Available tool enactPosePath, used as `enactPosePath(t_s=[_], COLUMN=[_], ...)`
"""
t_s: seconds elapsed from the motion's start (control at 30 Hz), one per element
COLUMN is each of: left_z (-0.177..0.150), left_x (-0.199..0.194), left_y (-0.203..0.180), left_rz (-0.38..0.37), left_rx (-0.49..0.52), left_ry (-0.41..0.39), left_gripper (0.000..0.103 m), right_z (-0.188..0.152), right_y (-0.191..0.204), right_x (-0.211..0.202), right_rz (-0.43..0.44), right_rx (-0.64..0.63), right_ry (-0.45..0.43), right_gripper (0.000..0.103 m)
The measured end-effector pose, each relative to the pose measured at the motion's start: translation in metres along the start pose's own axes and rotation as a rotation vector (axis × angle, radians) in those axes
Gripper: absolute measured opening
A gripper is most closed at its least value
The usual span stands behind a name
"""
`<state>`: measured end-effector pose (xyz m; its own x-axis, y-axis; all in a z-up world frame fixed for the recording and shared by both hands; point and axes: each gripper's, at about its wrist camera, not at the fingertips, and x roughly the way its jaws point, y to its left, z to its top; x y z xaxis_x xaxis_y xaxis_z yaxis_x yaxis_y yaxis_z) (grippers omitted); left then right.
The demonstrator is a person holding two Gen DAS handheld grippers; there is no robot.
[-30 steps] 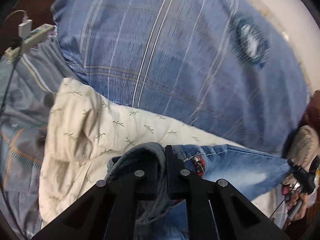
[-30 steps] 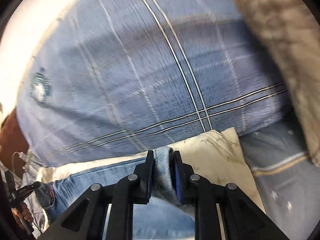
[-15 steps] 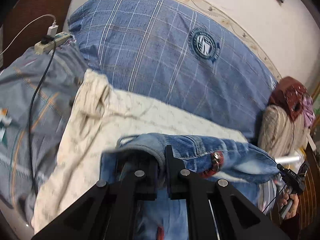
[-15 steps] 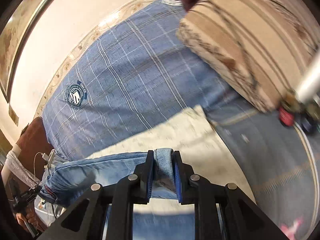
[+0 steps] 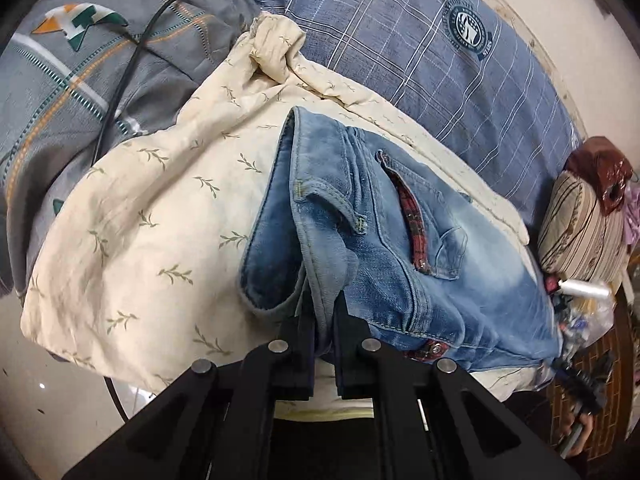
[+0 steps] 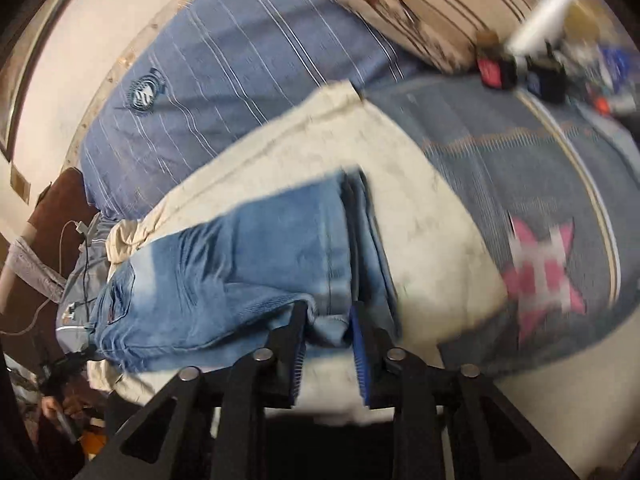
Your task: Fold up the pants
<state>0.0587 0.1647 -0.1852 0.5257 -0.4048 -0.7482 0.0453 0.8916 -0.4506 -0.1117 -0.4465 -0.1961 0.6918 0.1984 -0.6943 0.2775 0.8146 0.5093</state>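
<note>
While the jeans (image 5: pixel 404 252) lie folded on the cream leaf-print cloth (image 5: pixel 152 208), items are listed left to right with that cloth as landmark.

Left wrist view: grey patterned bedspread (image 5: pixel 68 80) left of the cloth, a black cable (image 5: pixel 120 76) running across it. Blue plaid quilt (image 5: pixel 420 52) with round crest behind the cloth. Jeans on the cloth's right half, waistband end (image 5: pixel 320 208) nearest the left gripper (image 5: pixel 323 336), whose jaws sit narrow, clamped on a denim edge. Striped pillow (image 5: pixel 580 228) beyond the cloth's right end.

Right wrist view (blurred): blue plaid quilt (image 6: pixel 224 64) behind the cloth (image 6: pixel 432 220). Jeans (image 6: pixel 240 272) across the cloth's left and middle, hem stack (image 6: pixel 360 240) toward its centre. Right gripper (image 6: pixel 328 332), jaws moderately apart with a denim fold between them; whether the pads press it cannot be told. Bedspread (image 6: pixel 520 168) with a pink star right of the cloth.
</note>
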Motion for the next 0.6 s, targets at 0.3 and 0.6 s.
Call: enactPosePath(t_s=[0.3,0.6], left_z=[0.008,0.014], left_x=[-0.034,-0.077], left_y=[-0.017,-0.021], left_rz=[0.028,0.197], left_rx=[0.054,0.015], left_ry=[-0.043,-0.151], left_gripper=[0.008,0.011], right_z=[0.019,0.070], right_y=[-0.005,0.020], right_x=[-0.037,0.007], right_rz=[-0.011,-0.033], right_rx=[0.001,-0.079], right_ry=[-0.140,-0.148], right_gripper=[0.073,0.073])
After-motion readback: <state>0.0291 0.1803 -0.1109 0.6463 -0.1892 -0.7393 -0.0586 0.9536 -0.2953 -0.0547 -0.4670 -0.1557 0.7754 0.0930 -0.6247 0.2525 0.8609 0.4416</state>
